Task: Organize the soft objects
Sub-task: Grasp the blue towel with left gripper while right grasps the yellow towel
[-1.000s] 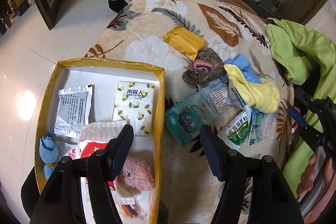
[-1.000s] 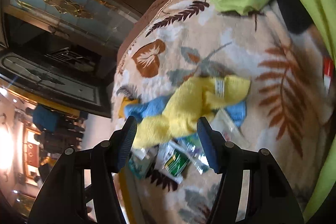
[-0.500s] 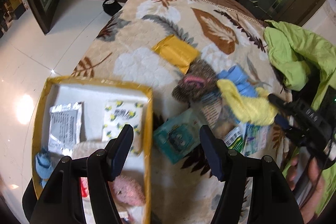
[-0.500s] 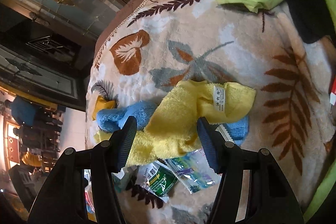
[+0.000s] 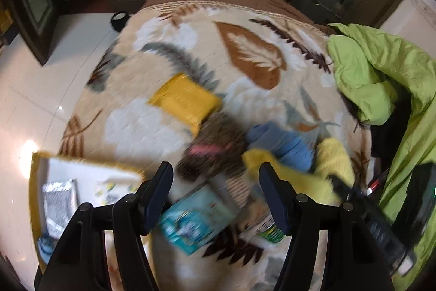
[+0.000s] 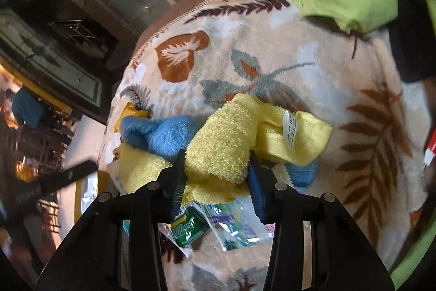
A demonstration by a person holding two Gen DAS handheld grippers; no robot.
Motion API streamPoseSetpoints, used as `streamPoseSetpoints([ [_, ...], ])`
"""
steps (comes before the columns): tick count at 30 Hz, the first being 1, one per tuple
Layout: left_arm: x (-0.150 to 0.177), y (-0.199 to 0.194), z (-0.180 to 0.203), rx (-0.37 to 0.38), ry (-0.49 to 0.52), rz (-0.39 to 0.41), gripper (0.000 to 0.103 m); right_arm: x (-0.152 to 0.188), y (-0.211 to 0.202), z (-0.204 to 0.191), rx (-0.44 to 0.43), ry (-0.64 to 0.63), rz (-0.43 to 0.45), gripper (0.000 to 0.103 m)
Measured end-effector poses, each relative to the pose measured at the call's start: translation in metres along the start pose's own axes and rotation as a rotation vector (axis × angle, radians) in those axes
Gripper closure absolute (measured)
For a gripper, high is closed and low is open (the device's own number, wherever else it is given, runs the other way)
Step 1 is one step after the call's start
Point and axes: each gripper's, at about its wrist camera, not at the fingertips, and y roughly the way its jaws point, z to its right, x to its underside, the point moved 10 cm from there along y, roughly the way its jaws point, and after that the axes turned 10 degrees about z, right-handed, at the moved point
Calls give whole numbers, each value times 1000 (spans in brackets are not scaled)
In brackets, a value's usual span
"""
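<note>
Left view: the yellow-rimmed box (image 5: 38, 182) already holds a few packets, but a brown plush (image 5: 215, 152), blue cloth (image 5: 286, 143) and more sit on the bed. Left hand-held gripper (image 5: 215, 195) is spread, empty.

Right view: right hand-held gripper (image 6: 216, 176) has just been closing, now pinching the yellow towel (image 6: 226, 143).

A bed (image 5: 169, 127) covered with a cream blanket (image 6: 272, 51) printed with brown and grey leaves carries everything. On the blanket lie a yellow padded envelope (image 5: 185, 102), a brown knitted hat (image 5: 215, 152) with pink inside, a blue fluffy cloth (image 6: 163, 135), a yellow towel (image 6: 226, 146) partly over the blue cloth, a teal packet (image 5: 193, 217) and a few small sachets (image 6: 188, 228). A yellow-rimmed box (image 5: 36, 182) sits at the near left edge, and a green quilt (image 5: 381, 78) is bunched on the right side.
</note>
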Motion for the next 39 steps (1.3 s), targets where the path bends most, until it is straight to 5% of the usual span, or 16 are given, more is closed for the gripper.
streamPoseSetpoints([
  [8,-18,38,56,57,192,-18,34,16,-42,6,-70,-11,-14,63],
  [12,-2,60,77,56,380,-82,32,21,-58,12,-77,-17,-12,63],
  [18,9,75,92,71,481,-87,26,19,-60,16,-100,13,-17,63],
  [22,8,68,102,142,451,-105,23,24,-56,17,-111,26,-37,63],
  [29,29,91,100,85,494,-183,23,22,-55,21,-113,54,-31,63],
  [31,30,93,100,89,457,-190,40,21,-57,20,-115,52,-23,63],
  [39,13,66,87,148,291,-131,52,19,-63,10,-127,30,-14,63],
])
